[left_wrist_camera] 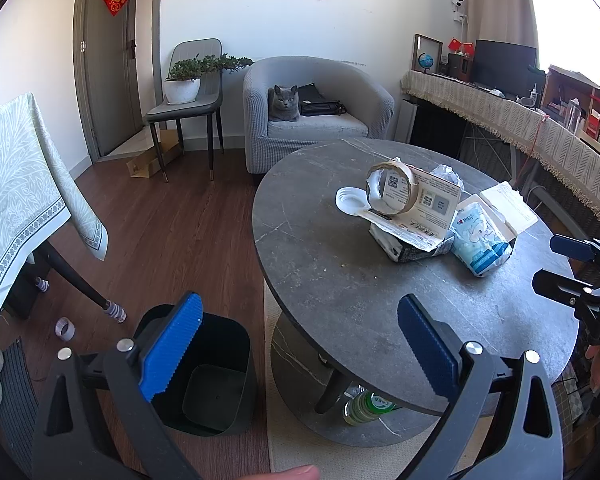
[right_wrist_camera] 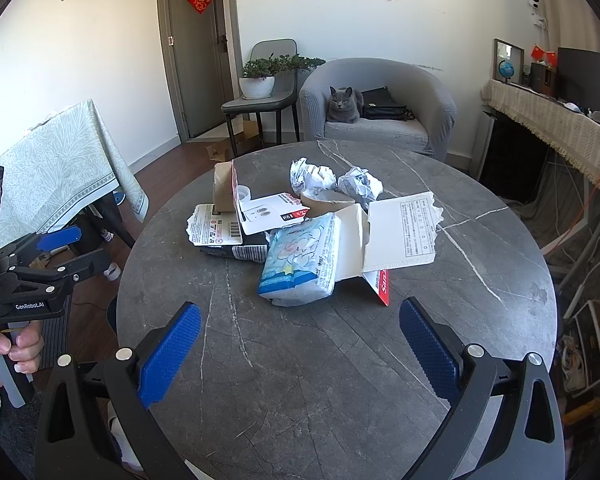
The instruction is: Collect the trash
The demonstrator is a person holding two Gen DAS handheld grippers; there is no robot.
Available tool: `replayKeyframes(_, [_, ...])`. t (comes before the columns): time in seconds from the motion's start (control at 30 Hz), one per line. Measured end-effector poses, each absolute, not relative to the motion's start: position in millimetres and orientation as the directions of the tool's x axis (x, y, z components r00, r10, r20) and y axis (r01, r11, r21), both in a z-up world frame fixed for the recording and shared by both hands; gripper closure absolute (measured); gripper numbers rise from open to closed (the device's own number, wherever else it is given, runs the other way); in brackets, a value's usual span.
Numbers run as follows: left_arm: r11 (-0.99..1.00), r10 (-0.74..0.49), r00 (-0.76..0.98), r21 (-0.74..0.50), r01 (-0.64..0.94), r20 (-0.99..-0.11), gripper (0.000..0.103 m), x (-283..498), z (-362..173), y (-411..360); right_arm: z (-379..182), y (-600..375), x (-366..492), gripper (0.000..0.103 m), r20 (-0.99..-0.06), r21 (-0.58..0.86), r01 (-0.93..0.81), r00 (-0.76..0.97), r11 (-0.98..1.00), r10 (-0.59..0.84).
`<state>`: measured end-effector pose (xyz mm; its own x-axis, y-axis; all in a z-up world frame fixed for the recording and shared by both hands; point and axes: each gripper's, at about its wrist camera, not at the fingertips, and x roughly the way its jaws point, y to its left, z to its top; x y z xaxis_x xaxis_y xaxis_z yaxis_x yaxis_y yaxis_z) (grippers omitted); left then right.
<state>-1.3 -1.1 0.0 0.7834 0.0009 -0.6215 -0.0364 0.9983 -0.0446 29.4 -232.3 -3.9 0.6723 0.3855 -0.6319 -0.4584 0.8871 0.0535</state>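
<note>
Left wrist view: the left gripper [left_wrist_camera: 300, 344] is released, its blue pads spread wide with nothing between them. It hangs above the near-left edge of the round grey table [left_wrist_camera: 340, 280]. A black trash bin [left_wrist_camera: 208, 376] stands on the wood floor just left of the table, its mouth open and only its bare inner base showing. The trash lies in one cluster on the table's far-right part: a cardboard tape ring [left_wrist_camera: 392, 194] stands on edge on a torn printed carton [left_wrist_camera: 412, 232], a white plastic piece [left_wrist_camera: 350, 200] lies just left of the ring, and a blue tissue pack [left_wrist_camera: 482, 244] leans against the carton's right side. The right gripper [left_wrist_camera: 572, 268] enters at the table's right edge; from this view I cannot tell how wide its jaws are. Beyond the table a grey cat [left_wrist_camera: 284, 104] sits in a grey armchair [left_wrist_camera: 316, 120].

Right wrist view: the right gripper [right_wrist_camera: 300, 344] is also released and empty, pads wide apart above the table's [right_wrist_camera: 340, 360] near part. The trash cluster sits at the table's centre: the tissue pack [right_wrist_camera: 300, 264] nearest, an opened white box [right_wrist_camera: 396, 236] touching its right side, two crumpled paper balls [right_wrist_camera: 332, 180] behind. A hand [right_wrist_camera: 4, 352] holds the left gripper [right_wrist_camera: 80, 248] off the table's left edge.
</note>
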Motion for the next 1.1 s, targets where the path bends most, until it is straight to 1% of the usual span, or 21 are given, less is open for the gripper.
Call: replayKeyframes(1.1, [0.998,-0.006,0.781,-0.051,-0.034,-0.624,0.003,-0.1,-1.5,-1.1,-4.1,-234.9,29.1,0.003,-0.632,0.051,-0.458,0.673,0.887,0.384])
